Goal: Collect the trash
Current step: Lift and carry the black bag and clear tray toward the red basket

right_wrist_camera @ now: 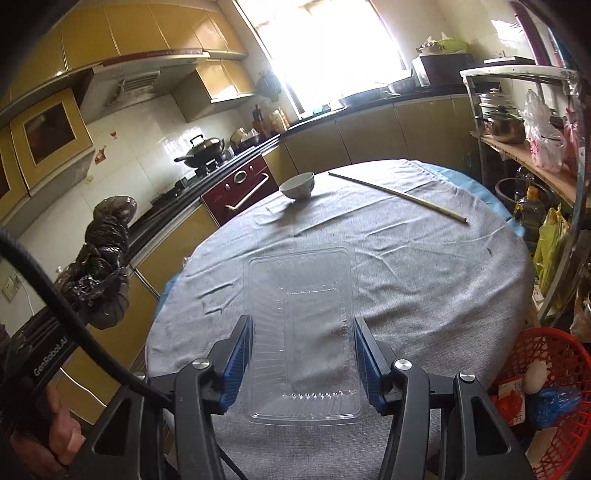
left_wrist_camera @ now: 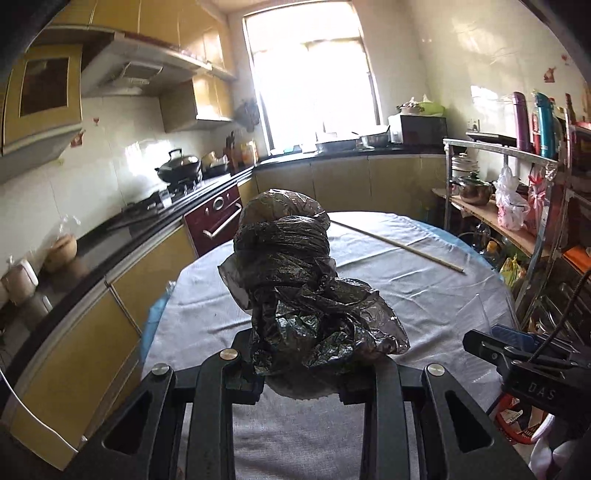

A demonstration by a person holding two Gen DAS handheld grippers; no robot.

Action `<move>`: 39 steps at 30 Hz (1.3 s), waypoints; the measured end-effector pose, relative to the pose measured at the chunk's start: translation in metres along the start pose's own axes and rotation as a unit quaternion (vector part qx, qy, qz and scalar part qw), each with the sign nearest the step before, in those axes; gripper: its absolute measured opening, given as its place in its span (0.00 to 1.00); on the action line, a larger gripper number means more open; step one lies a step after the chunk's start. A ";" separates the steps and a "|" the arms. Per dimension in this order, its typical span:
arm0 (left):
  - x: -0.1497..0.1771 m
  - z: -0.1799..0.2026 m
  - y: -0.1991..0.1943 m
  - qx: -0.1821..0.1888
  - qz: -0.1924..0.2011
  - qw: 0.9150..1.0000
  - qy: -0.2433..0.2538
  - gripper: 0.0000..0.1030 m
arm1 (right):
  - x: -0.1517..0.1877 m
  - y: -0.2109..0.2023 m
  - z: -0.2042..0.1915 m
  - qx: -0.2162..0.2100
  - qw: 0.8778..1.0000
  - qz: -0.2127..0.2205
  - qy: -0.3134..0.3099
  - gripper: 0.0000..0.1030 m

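Daylight poured in through the tall kitchen window (left_wrist_camera: 314, 77), which was blown out to pure white in both views. Its glare gleamed off the glossy white wall tiles (left_wrist_camera: 122, 158) and the crinkled dark plastic bag (left_wrist_camera: 295, 280). The grey tablecloth (right_wrist_camera: 406, 266) was evenly lit, with soft shadows. Fisheye distortion bent the yellow cabinets (right_wrist_camera: 122, 33); the corners were vignetted black.
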State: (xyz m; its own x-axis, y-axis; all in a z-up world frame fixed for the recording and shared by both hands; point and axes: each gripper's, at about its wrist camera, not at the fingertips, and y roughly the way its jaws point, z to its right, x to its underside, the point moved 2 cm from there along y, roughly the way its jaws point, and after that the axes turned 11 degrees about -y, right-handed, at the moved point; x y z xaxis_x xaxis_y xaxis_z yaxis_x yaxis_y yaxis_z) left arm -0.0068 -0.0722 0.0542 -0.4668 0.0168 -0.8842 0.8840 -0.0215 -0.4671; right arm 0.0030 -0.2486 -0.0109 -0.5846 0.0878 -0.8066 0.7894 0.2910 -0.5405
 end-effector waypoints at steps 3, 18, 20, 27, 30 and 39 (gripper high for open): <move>-0.001 0.009 -0.006 0.005 0.008 1.000 0.010 0.29 | -0.001 -0.006 0.004 0.000 1.000 0.007 0.005 0.55; -0.002 0.046 -0.020 0.026 0.019 0.998 0.055 0.29 | 0.001 -0.034 0.043 0.013 0.998 0.035 0.043 0.55; -0.001 0.051 -0.021 0.030 0.019 0.997 0.062 0.29 | 0.002 -0.037 0.047 0.014 0.998 0.037 0.048 0.55; 0.002 0.071 -0.023 0.043 0.016 0.995 0.083 0.29 | 0.006 -0.049 0.065 0.021 0.997 0.046 0.063 0.55; 0.003 0.079 -0.023 0.049 0.013 0.994 0.092 0.29 | 0.008 -0.054 0.072 0.024 0.996 0.050 0.070 0.55; 0.009 0.103 -0.023 0.068 0.006 0.991 0.113 0.29 | 0.017 -0.070 0.095 0.035 0.994 0.056 0.092 0.55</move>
State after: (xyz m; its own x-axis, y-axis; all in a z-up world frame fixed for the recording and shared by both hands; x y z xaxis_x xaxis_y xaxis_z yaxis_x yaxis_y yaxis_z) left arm -0.0337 -0.1746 0.0567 -0.4245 0.2390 -0.8733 0.8707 -0.1569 -0.4661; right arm -0.0442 -0.3584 -0.0092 -0.5112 0.2913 -0.8086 0.8590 0.2025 -0.4702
